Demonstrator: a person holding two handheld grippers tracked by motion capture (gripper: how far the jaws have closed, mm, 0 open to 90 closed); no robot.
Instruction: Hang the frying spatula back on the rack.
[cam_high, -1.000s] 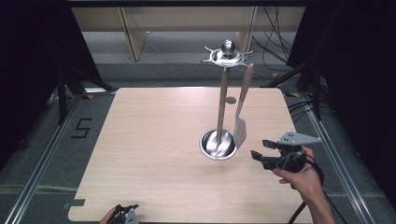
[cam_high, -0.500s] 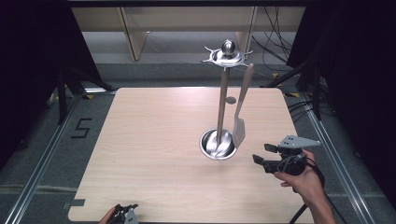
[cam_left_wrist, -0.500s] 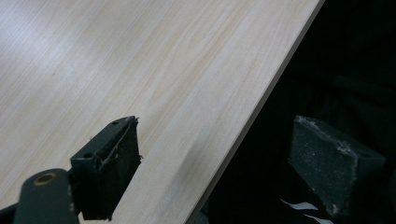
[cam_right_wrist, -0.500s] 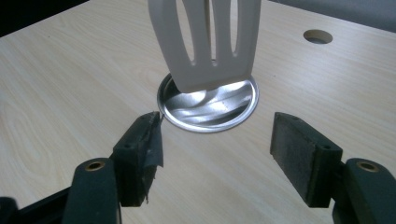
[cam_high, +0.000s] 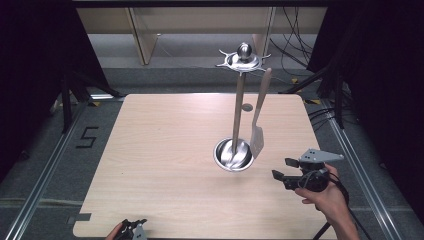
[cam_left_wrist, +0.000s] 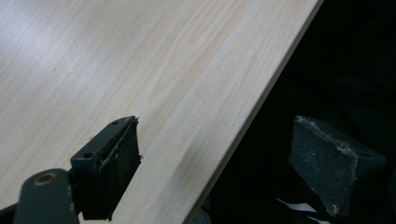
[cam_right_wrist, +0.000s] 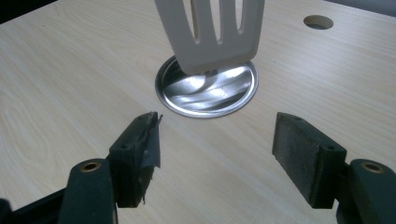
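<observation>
A metal utensil stand rises from a round shiny base in the middle of the wooden table. A pale slotted spatula hangs from a hook of its top ring, blade down beside the base. My right gripper is held level to the right of the base. It points at the spatula and the base; its jaws have just been opening, with nothing between them. My left gripper rests at the table's near edge, open and empty.
A round hole is cut in the tabletop behind the stand. Dark floor, metal rails and cables surround the table. The near edge of the table runs between the left gripper's jaws.
The right gripper has drawn back a little from the spatula toward the near edge, and its jaws stand slightly wider. The left gripper has not moved.
</observation>
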